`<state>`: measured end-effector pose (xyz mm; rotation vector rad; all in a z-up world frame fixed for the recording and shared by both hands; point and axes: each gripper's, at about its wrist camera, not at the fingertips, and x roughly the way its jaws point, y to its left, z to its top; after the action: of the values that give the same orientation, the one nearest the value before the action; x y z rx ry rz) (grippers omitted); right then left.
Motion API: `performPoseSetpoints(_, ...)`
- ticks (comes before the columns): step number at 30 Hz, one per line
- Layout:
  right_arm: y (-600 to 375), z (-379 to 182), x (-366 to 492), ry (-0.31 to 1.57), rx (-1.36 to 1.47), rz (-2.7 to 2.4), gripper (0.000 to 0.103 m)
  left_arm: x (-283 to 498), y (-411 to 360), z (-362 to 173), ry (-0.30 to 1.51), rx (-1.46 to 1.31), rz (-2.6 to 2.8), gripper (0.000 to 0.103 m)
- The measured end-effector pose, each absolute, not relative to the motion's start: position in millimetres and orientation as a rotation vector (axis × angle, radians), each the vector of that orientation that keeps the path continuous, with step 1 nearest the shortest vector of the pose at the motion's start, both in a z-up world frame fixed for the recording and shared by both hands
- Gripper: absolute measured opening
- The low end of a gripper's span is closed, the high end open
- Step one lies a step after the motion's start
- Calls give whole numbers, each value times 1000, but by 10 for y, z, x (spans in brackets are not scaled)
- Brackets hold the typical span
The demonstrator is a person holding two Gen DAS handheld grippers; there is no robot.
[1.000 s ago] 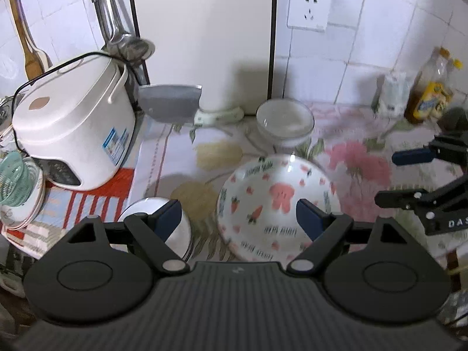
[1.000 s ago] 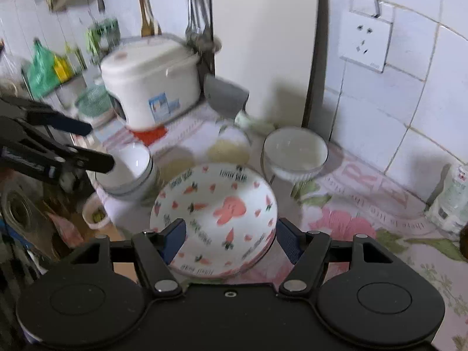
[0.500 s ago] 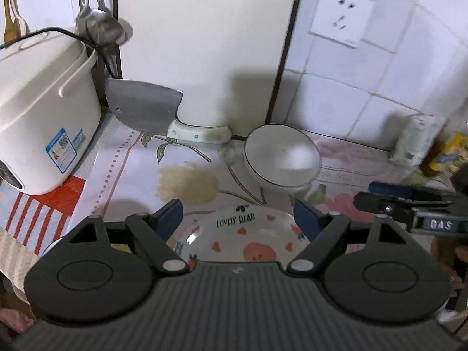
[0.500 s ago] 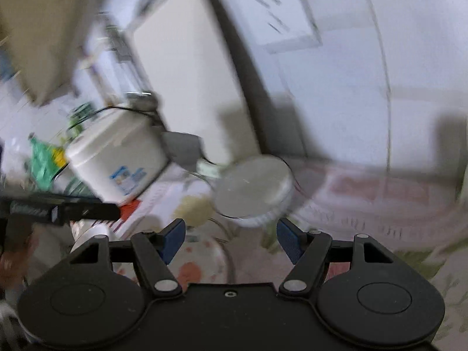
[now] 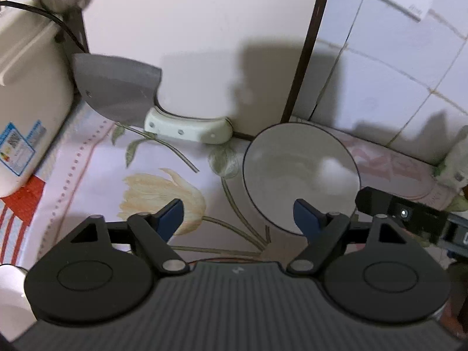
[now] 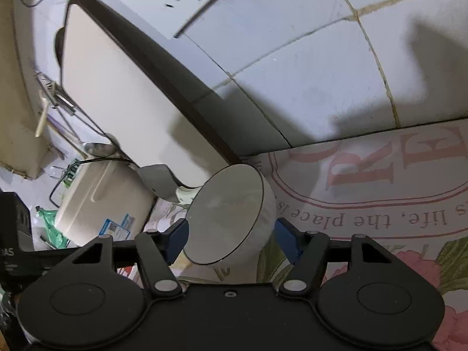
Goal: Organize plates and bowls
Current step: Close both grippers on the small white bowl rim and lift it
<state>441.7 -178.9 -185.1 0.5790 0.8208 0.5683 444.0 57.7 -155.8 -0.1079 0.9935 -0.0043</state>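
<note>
A white bowl with a thin dark rim (image 5: 299, 175) stands on the flowered cloth near the wall. My left gripper (image 5: 238, 215) is open and empty, just short of the bowl, which lies ahead to its right. My right gripper (image 6: 231, 232) is open, rolled to one side, and the same bowl (image 6: 231, 213) sits between its two blue fingers; I cannot tell if they touch it. The right gripper's body shows at the right edge of the left wrist view (image 5: 409, 216). The carrot-pattern plate is out of view.
A white cutting board (image 5: 201, 44) leans on the tiled wall behind the bowl. A cleaver (image 5: 117, 90) with a white handle lies at its foot. A white rice cooker (image 5: 26, 102) stands at the left. A wall socket (image 6: 166, 3) is above.
Both grippers have moved forward toward the wall and the white bowl. The carrot-pattern plate has dropped out of both views. The right gripper has rolled sideways and now has the bowl between its fingers.
</note>
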Motion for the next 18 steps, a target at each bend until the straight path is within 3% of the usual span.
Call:
performPoseSetpoints(4, -1672, -1889, 4549, 859, 529, 519, 65, 4570, 508, -1687, 1049, -113, 28, 55)
performPoseSetpoints(6, -1605, -1916, 4611, 891, 500, 479, 58, 4597, 513, -1736, 1071, -139, 39, 42)
performPoseSetpoints(7, -1573, -1933, 4643, 918, 486, 472, 47, 4609, 518, -1748, 1074, -160, 33, 34)
performPoseSetpoints(8, -1525, -1947, 4675, 950, 461, 459, 39, 4617, 526, -1759, 1077, -188, 21, 32)
performPoseSetpoints(10, -1497, -1956, 4687, 965, 442, 421, 38, 4634, 537, -1781, 1086, -232, 17, 26)
performPoseSetpoints(12, -1455, -1961, 4706, 975, 438, 413, 30, 4645, 535, -1805, 1088, -253, 1, 19)
performPoseSetpoints(18, -1360, -1906, 4681, 1001, 388, 343, 20, 4618, 495, -1767, 1159, -210, -54, 16)
